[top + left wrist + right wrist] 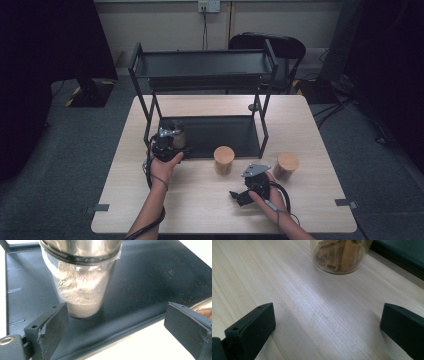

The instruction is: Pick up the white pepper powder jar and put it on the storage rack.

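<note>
A clear jar of pale powder [80, 287] with a metal lid stands on the lower shelf [140, 282] of a black two-tier rack [202, 67]. My left gripper [115, 315] is open at the shelf's front edge; the jar stands just beyond its left jaw, with no pad pressing on it. In the high view the left gripper [172, 137] sits at the rack's front left beside that jar [179, 132]. My right gripper [327, 315] is open and empty over the wooden table [287, 277], facing a jar of cinnamon sticks [339, 255].
Two jars with wooden lids stand on the table [150, 200] in front of the rack, one in the middle [224, 159] and one to the right [286, 165]. The right gripper [237, 196] lies near the front edge. A black chair [280, 47] stands behind the table.
</note>
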`<action>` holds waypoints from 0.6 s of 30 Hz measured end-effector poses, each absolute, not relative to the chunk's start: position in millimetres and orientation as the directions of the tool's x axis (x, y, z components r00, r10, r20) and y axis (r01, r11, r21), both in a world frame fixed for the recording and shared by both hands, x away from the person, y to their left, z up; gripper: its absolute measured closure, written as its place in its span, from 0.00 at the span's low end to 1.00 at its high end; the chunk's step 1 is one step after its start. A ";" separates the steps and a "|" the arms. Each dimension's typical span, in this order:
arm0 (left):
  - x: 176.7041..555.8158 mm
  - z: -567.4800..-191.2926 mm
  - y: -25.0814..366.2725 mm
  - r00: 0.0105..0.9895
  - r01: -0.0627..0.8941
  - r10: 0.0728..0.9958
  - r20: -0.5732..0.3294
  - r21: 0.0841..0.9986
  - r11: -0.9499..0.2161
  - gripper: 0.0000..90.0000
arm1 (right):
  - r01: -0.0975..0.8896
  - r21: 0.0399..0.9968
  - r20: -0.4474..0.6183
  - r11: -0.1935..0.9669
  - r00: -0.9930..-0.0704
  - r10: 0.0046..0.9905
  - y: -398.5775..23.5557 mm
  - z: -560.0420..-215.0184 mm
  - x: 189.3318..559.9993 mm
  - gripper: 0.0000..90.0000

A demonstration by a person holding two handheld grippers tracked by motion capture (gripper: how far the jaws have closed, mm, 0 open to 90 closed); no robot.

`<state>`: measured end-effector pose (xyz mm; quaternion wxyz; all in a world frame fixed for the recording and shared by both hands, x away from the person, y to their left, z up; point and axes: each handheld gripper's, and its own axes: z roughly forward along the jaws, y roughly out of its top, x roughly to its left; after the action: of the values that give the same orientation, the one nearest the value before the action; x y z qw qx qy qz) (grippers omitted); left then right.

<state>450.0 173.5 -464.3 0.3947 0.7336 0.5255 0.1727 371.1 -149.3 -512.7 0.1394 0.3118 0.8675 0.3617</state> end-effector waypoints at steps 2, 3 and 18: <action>449.1 -464.3 174.5 0.395 0.636 0.904 -0.163 0.758 -0.141 0.06 | 0.440 0.714 -0.016 0.544 -0.767 0.642 -149.3 -512.7 371.1 0.00; 448.5 -464.2 174.8 0.395 0.635 0.904 -0.165 0.760 -0.139 0.06 | 0.440 0.715 -0.016 0.544 -0.767 0.642 -149.3 -512.7 371.1 0.00; 438.4 -466.2 180.7 0.423 0.629 0.889 -0.174 0.763 -0.150 0.06 | 0.440 0.714 -0.016 0.544 -0.767 0.642 -149.3 -512.7 371.1 0.00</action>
<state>438.4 180.7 -466.2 0.4032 0.7409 0.5123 0.1614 371.1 -149.3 -512.7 0.1394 0.3118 0.8675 0.3617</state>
